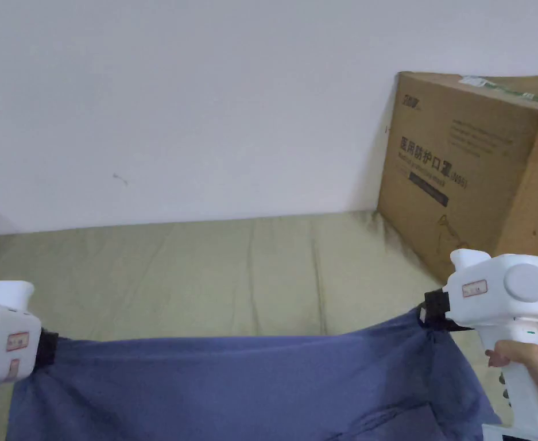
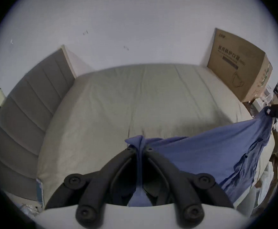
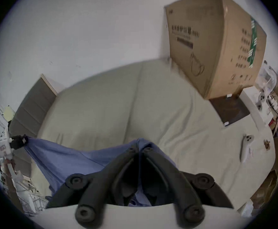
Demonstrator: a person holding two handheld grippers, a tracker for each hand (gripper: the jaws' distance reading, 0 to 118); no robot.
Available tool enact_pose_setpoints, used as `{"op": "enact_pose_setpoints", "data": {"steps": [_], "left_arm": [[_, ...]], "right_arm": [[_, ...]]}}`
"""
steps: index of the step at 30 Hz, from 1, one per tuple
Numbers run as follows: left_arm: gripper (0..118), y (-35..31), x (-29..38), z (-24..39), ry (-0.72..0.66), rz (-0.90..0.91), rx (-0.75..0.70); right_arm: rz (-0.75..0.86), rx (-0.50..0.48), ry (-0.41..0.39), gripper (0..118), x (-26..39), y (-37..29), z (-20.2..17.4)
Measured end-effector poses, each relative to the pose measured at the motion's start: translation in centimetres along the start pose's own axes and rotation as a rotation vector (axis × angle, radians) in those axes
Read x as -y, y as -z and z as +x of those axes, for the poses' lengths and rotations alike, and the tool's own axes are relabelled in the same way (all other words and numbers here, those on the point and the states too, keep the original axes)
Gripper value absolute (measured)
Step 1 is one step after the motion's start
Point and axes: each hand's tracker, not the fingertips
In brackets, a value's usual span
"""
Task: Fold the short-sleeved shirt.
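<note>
Two corners pinched, one in each tool, so we've got the blue short-sleeved cloth shirt [image 1: 233, 385] stretched out in the air between our hands, above the near part of the pale green sheet-covered bed [image 1: 204, 275]. Our left gripper [image 2: 139, 148], white body with black jaws, is clamped tight on a bunched-up fold of the fabric; from its own camera we see the cloth squeezed right between the two jaws and running down toward the body. Same deal on the right gripper [image 3: 139, 147]: jaws closed on a blue fold that pokes up past the tips. The top edge between the two sags a little in the middle, and the rest of the shirt hangs down toward us with some wrinkles on the right side.

Over on the right, a big brown cardboard box [image 1: 474, 172] sits on the bed against the white wall [image 1: 204, 103]. At the left end there's a grey padded headboard [image 2: 30, 113]. A white handheld controller [image 3: 245, 148] lies on the sheet, well off to the right of the shirt.
</note>
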Motion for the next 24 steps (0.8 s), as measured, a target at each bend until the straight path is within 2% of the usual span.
{"op": "enact_pose_setpoints", "data": {"steps": [3,10,13,17,20,24], "left_arm": [[4,-4.3,-1.8,-0.8,-0.019,0.095,-0.018],[4,-10.6,-9.3,-2.3,-0.056,0.229,-0.072],[4,-12.2,-13.4,-2.2,-0.029,0.306,-0.123],[4,-12.9,-19.4,-2.5,-0.039,0.374,-0.172],[4,-12.3,-24.3,-2.8,-0.051,0.405,-0.19],[4,-10.8,-30.6,-2.7,-0.013,0.441,-0.283]], "right_arm": [[0.082,-0.016,-0.032,0,-2.2,-4.7,-1.5],[0.229,-0.023,-0.025,0,-8.8,-12.1,-5.7],[0.266,-0.017,-0.019,0,-13.0,-13.1,-7.3],[0.327,-0.032,0.031,0,-20.1,-13.1,-8.5],[0.364,0.001,0.008,0,-25.5,-13.0,-10.3],[0.417,-0.003,0.029,0,-32.0,-12.9,-12.4]]}}
